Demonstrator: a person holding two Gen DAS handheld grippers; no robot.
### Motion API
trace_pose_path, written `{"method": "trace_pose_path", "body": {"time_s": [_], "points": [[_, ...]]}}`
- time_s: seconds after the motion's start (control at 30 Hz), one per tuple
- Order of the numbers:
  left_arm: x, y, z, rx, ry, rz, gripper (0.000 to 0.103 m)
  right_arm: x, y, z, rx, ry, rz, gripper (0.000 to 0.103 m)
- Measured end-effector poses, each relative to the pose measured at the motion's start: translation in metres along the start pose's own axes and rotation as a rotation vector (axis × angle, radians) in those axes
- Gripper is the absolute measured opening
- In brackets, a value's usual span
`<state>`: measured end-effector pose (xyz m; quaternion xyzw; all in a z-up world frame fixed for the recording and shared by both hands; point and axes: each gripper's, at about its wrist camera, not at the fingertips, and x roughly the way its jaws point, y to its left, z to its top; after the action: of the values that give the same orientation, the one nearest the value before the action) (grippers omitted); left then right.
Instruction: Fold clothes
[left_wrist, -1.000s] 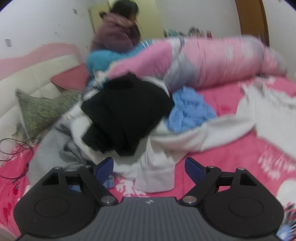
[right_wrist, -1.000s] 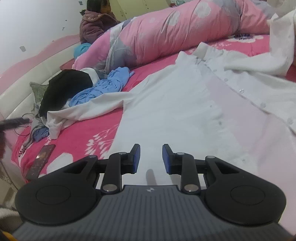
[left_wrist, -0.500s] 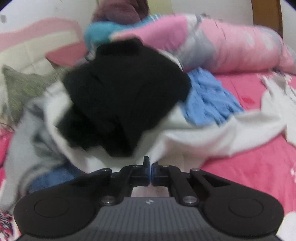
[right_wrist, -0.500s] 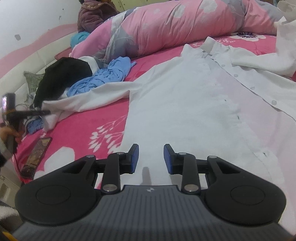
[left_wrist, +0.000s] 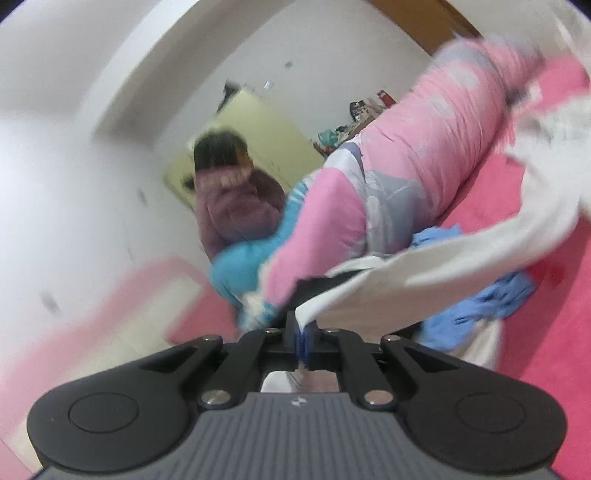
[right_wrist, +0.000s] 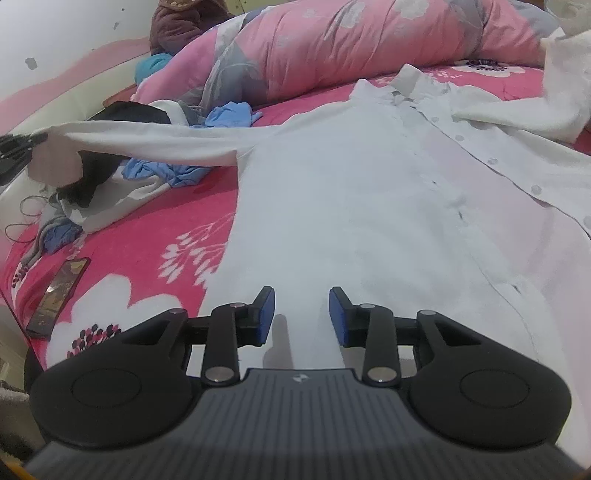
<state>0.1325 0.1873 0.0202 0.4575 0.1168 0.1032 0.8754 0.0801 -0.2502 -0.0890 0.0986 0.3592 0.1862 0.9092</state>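
Across the pink floral bed (right_wrist: 122, 258) the white shirt (right_wrist: 369, 206) lies spread flat and unfolded, its sleeve (left_wrist: 424, 280) lifted clear, clamped in the left claw (left_wrist: 302, 341), while the right claw (right_wrist: 301, 314) hovers apart over the hem, so folding has barely begun.

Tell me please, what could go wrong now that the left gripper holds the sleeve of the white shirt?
1. The left gripper pinches only the cuff edge of the sleeve, which is stretched taut; it may slip out.
2. The sleeve hangs just over the black garment and blue garment, so folding it inward might drag them along.
3. The right gripper is open above the white shirt, so the body could shift.
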Motion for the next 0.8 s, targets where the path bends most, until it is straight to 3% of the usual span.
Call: {"method": "trace_pose_path", "body": {"time_s": [0.1,0.27,0.4,0.5,0.63,0.8], "points": [[-0.003,-0.024,-0.009,0.243,-0.061,0.081,0.007,-0.003,-0.005,-0.001,0.009,-0.006,-0.007,0.032],[-0.022,-0.063,-0.048,0.484,-0.097,0.024,0.008,-0.002,-0.014,-0.003,0.023,0.000,-0.017,0.035],[-0.028,-0.099,-0.096,0.676,-0.075,-0.065,0.009,0.003,-0.019,-0.002,0.046,0.006,-0.006,0.038],[-0.023,-0.110,-0.119,0.718,-0.026,-0.119,0.010,0.005,-0.017,0.000,0.038,0.008,-0.008,0.039],[-0.015,-0.105,-0.130,0.674,0.030,-0.123,0.011,0.007,-0.015,0.001,0.033,0.013,-0.017,0.040],[-0.016,-0.093,-0.141,0.613,0.077,-0.133,0.027,0.009,-0.014,0.003,0.030,0.017,-0.026,0.040]]}}
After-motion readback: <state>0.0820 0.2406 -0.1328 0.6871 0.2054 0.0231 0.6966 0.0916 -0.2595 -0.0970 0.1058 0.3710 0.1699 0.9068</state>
